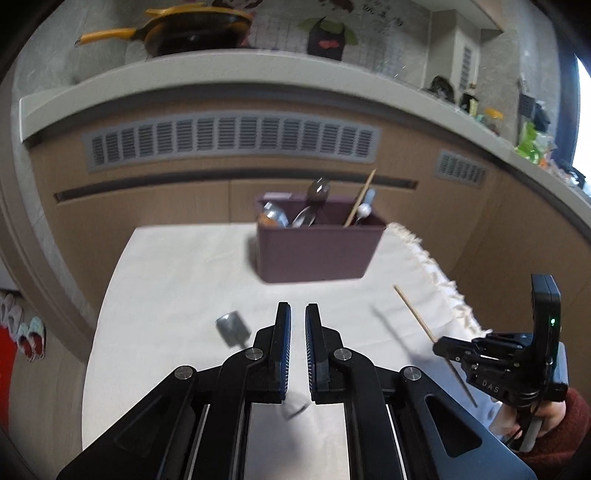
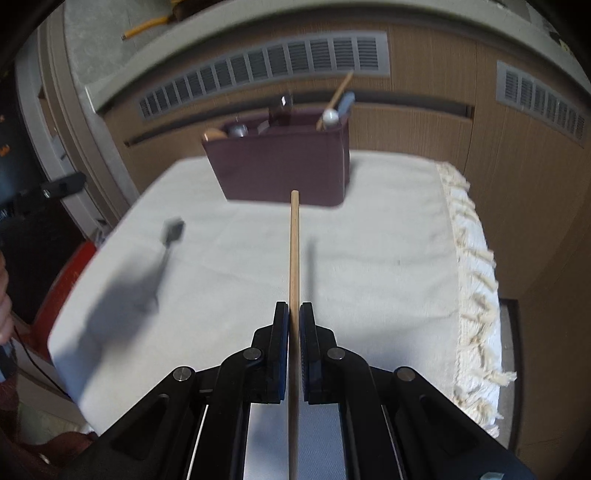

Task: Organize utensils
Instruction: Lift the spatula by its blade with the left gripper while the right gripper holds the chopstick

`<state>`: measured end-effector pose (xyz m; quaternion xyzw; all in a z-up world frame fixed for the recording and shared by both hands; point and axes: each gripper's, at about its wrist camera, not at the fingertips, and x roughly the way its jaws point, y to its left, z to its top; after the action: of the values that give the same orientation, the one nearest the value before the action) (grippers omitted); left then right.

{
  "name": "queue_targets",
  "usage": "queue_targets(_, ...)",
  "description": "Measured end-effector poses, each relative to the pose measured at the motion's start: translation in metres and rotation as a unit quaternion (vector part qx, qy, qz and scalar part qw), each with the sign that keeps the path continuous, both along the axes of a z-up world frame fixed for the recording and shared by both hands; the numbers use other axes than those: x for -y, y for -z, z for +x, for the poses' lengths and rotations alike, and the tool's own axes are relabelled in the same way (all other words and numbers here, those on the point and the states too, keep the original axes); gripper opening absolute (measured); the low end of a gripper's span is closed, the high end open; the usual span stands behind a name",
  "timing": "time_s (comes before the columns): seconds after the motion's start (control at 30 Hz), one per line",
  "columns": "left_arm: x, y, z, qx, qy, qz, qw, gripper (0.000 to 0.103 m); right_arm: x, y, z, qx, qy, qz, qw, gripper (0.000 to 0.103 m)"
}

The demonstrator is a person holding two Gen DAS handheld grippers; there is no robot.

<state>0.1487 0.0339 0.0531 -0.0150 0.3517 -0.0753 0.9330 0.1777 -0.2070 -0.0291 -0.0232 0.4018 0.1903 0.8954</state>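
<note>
Right gripper (image 2: 294, 321) clamps chopstick (image 2: 294, 251), bin (image 2: 280, 173) ahead. Left gripper (image 1: 297, 325) slightly parted, holding nothing; spoon (image 1: 231, 326) just left.

A home kitchen: frying pan (image 1: 192, 31) on the counter (image 1: 221, 74), wood cabinets (image 1: 147, 218) below

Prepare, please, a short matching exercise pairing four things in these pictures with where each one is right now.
Things:
1. wooden chopstick
2. grey spoon
3. purple box
4. yellow-handled pan

Places:
A. lying on the white cloth
B. up on the counter ledge
C. clamped in the right claw
D. standing at the cloth's far end, utensils inside

Pairs: 1-C, 2-A, 3-D, 4-B
</note>
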Motion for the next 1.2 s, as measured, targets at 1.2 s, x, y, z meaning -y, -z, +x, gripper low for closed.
queue_targets(1.2,0.0,0.127,0.098,-0.15,-0.137,0.026,0.9789,0.045,-0.024,-0.018,0.056,0.035,-0.027,-0.04,0.998,0.005)
